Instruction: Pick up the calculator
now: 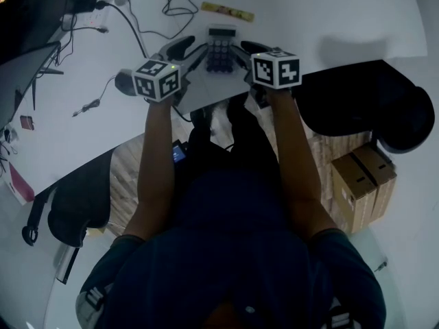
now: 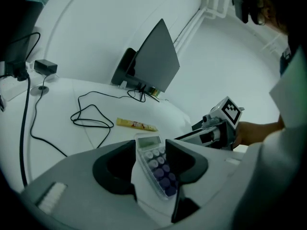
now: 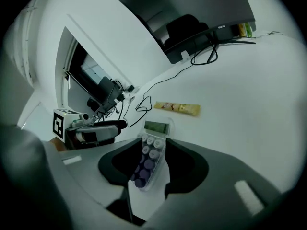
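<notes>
A small calculator with a grey display and purple keys lies on the white table, close to its front edge. My left gripper sits just to its left and my right gripper just to its right. In the left gripper view the calculator shows through the gap of the left gripper, whose jaws stand apart, open. In the right gripper view the right gripper is also open, and the calculator shows in its gap. I cannot tell if any pad touches it.
A yellow packet lies beyond the calculator, with loose black cables further left. A dark monitor stands at the table's far side. Below the table edge are a black chair and a cardboard box.
</notes>
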The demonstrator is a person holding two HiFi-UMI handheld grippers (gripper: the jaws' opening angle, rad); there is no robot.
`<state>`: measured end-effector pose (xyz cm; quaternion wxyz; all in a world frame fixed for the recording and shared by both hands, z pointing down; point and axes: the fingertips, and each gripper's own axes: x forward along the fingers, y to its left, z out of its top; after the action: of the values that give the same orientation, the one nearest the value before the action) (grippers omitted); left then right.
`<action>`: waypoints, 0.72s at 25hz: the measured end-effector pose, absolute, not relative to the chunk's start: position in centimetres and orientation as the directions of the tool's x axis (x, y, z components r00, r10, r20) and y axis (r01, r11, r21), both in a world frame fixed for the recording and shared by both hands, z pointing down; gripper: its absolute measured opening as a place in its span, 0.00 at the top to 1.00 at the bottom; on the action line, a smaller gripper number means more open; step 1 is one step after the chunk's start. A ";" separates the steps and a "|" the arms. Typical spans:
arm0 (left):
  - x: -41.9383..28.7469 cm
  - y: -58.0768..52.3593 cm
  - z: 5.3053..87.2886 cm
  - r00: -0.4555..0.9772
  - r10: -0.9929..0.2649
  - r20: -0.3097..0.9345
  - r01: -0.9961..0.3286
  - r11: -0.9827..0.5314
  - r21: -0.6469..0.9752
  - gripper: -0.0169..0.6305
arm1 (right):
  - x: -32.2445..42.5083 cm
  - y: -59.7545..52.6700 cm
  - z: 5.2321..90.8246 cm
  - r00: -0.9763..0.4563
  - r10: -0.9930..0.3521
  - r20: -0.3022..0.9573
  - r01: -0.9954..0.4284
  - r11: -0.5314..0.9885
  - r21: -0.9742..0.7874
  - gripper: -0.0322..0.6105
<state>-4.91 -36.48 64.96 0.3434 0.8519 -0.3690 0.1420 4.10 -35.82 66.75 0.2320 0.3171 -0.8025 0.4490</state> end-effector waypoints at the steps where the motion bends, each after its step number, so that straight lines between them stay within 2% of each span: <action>1: -4.8 -36.4 65.4 0.689 -0.523 0.502 -0.725 -0.491 0.484 0.68 | 4.1 -35.7 67.1 -0.691 -0.296 0.659 -0.718 0.391 -0.576 0.74; 13: -3.2 -34.8 69.1 0.700 -0.380 0.604 -0.705 -0.501 0.502 0.64 | 3.3 -35.1 69.7 -0.702 -0.263 0.662 -0.709 0.352 -0.612 0.73; 18: -2.5 -34.3 69.9 0.701 -0.340 0.627 -0.702 -0.487 0.520 0.68 | 3.4 -35.1 70.0 -0.712 -0.272 0.648 -0.701 0.336 -0.630 0.73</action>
<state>-2.51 -34.33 69.89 0.3981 0.8318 -0.3132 0.2270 3.41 -35.12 69.98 0.2203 0.3090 -0.7869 0.4866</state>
